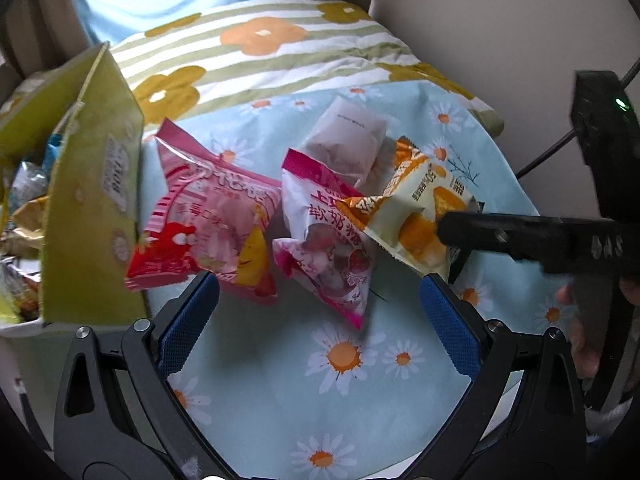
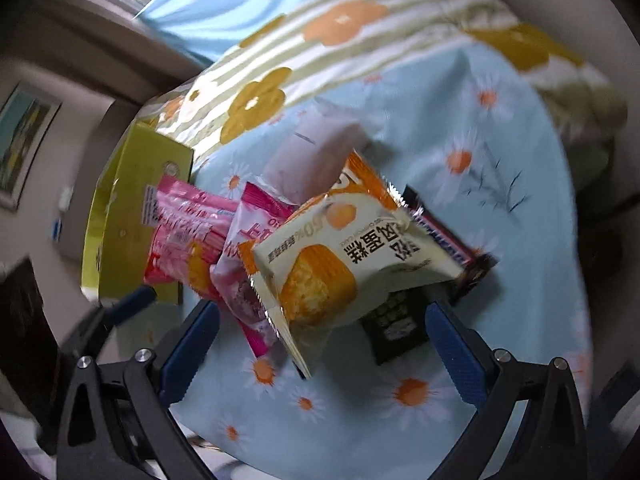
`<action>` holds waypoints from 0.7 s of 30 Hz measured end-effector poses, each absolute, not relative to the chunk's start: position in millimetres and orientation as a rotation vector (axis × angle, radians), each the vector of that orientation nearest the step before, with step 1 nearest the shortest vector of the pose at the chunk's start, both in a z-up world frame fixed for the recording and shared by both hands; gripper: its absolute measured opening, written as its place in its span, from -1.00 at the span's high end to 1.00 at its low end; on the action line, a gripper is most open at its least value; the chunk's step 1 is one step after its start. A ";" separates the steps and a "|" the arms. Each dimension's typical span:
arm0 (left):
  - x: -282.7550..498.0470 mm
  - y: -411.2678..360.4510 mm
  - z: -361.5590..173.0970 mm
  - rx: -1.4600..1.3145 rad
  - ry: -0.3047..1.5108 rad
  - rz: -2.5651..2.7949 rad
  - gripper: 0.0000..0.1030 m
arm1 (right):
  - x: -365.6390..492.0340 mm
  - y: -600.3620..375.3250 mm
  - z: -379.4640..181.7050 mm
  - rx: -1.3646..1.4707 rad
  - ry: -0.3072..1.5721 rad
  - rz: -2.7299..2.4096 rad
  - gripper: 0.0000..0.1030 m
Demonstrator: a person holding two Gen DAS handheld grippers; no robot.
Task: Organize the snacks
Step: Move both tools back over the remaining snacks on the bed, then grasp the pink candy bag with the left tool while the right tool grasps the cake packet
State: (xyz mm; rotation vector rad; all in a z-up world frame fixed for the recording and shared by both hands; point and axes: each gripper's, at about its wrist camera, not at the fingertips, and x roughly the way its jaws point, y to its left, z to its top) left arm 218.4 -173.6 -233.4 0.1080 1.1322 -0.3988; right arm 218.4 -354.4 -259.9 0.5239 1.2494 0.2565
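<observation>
Reaching with spread right tongs toward the cream-and-orange plastic cake packet lying between their tips, close squarely on its crimped edge. Left tongs hang spread, empty, beside the yellow-green cardboard box.

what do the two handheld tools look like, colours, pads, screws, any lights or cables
Both tools share one build: black angular arms with triangular cut-outs and silver round screws, ending in two fingers faced with blue dotted pads. This holds for the left tool and the right tool. In the left wrist view, the right tool's black body carries a green light and thin dark cables.
</observation>
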 end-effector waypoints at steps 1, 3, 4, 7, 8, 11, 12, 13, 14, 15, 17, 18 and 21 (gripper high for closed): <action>219.6 -174.1 -235.7 0.110 1.138 -0.405 -0.94 | 221.7 -353.8 -262.2 0.555 1.255 0.254 -0.99; 221.4 -175.3 -238.8 0.115 1.150 -0.415 -0.94 | 231.0 -354.7 -268.2 0.625 1.264 0.239 -0.99; 222.5 -176.4 -240.2 0.116 1.155 -0.421 -0.93 | 234.9 -354.5 -269.9 0.635 1.267 0.226 -0.99; 224.6 -180.8 -242.5 0.118 1.158 -0.440 -0.93 | 248.9 -351.6 -273.6 0.627 1.270 0.191 -0.99; 225.0 -182.4 -242.9 0.122 1.158 -0.446 -0.93 | 253.2 -350.1 -274.6 0.617 1.271 0.176 -0.99; 226.7 -187.0 -244.7 0.136 1.160 -0.457 -0.93 | 261.3 -346.5 -278.9 0.573 1.281 0.135 -0.99; 227.4 -187.4 -245.5 0.138 1.161 -0.460 -0.94 | 263.2 -345.9 -280.7 0.568 1.283 0.128 -0.99; 228.3 -187.8 -246.5 0.140 1.163 -0.462 -0.94 | 264.4 -345.4 -281.5 0.566 1.278 0.129 -0.97; 229.4 -188.0 -247.6 0.141 1.165 -0.464 -0.93 | 265.3 -344.7 -282.1 0.554 1.280 0.125 -0.95; 230.3 -188.2 -248.7 0.143 1.168 -0.465 -0.93 | 265.9 -344.2 -282.8 0.541 1.282 0.123 -0.84; 231.8 -187.9 -250.9 0.146 1.171 -0.467 -0.93 | 265.6 -344.3 -285.0 0.516 1.287 0.122 -0.53; 232.6 -188.4 -252.0 0.149 1.173 -0.467 -0.93 | 264.8 -345.7 -286.8 0.505 1.294 0.119 -0.38; 236.2 -194.1 -257.0 0.168 1.177 -0.472 -0.93 | 263.3 -350.6 -288.3 0.507 1.287 0.136 -0.35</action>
